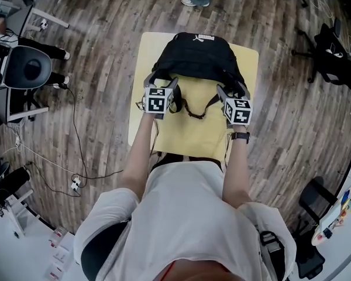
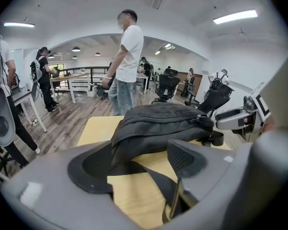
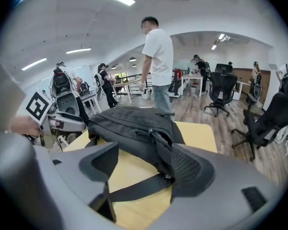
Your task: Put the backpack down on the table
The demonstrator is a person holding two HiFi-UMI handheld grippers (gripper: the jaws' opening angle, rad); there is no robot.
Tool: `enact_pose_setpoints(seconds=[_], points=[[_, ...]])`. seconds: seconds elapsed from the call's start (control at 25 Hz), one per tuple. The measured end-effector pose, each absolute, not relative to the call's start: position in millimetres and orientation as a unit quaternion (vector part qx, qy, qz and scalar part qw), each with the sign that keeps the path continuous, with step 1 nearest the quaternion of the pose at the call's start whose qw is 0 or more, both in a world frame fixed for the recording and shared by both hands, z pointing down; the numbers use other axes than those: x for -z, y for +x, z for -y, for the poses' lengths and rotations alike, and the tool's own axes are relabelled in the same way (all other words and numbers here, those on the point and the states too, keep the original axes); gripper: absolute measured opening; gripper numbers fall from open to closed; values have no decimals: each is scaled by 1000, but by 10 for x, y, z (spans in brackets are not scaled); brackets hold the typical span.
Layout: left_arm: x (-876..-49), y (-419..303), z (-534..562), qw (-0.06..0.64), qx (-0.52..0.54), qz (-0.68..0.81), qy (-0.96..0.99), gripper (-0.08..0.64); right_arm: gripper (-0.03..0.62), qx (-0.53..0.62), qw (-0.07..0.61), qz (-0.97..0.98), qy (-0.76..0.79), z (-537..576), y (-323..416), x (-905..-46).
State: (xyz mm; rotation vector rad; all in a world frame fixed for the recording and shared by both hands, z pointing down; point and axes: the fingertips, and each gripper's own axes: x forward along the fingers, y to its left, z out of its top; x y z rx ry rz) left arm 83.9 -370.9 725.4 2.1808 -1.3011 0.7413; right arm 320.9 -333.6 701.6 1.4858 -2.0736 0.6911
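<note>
A black backpack point(image 1: 193, 57) lies flat on the far half of the yellow table point(image 1: 193, 132), its straps trailing toward me. My left gripper point(image 1: 161, 84) hovers at the pack's near left corner and my right gripper point(image 1: 230, 91) at its near right corner. In the left gripper view the backpack point(image 2: 158, 123) rests just beyond the left gripper point(image 2: 139, 164), which is open, and a black strap point(image 2: 156, 181) lies on the table below the gap. In the right gripper view the right gripper point(image 3: 144, 166) is open too, over a strap point(image 3: 134, 188) and in front of the backpack point(image 3: 134, 128). No pad presses on anything.
A person in a white shirt point(image 2: 127, 56) stands just beyond the table's far edge. Office chairs point(image 1: 23, 69) point(image 1: 333, 45) stand on the wooden floor at either side. A cable point(image 1: 76, 180) runs along the floor at my left. More people and desks fill the room behind.
</note>
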Motion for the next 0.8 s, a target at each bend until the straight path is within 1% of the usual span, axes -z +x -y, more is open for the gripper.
enact_pose_setpoints(seconds=[0.28,0.48,0.52,0.56,0.6,0.64,0.68,0.72,0.8], points=[[-6748,813,3639,232,-220,497,807,344,325,-208,207,770,566,3242,3114,-6511],[-6344,848,3632,206,-184,500,821,342,321,-180,174,771,585,3265,3047,-6087],[-6261,839,3632,202,-172,502,823,340,304,-173,169,769,592,3269,3029,-6003],[-6192,829,3627,200,-163,505,824,338,266,-164,163,766,600,3271,3013,-5922],[-6132,825,3616,198,-157,507,824,336,214,-157,158,763,607,3270,2997,-5847],[-6073,828,3599,194,-154,508,825,333,195,-151,153,761,612,3265,2979,-5779],[-6012,833,3579,189,-151,508,827,329,194,-147,148,760,615,3257,2959,-5714],[-5944,837,3558,182,-147,509,828,322,174,-143,143,760,618,3248,2939,-5649],[-5787,846,3533,168,-139,511,831,298,152,-133,131,759,624,3240,2903,-5499]])
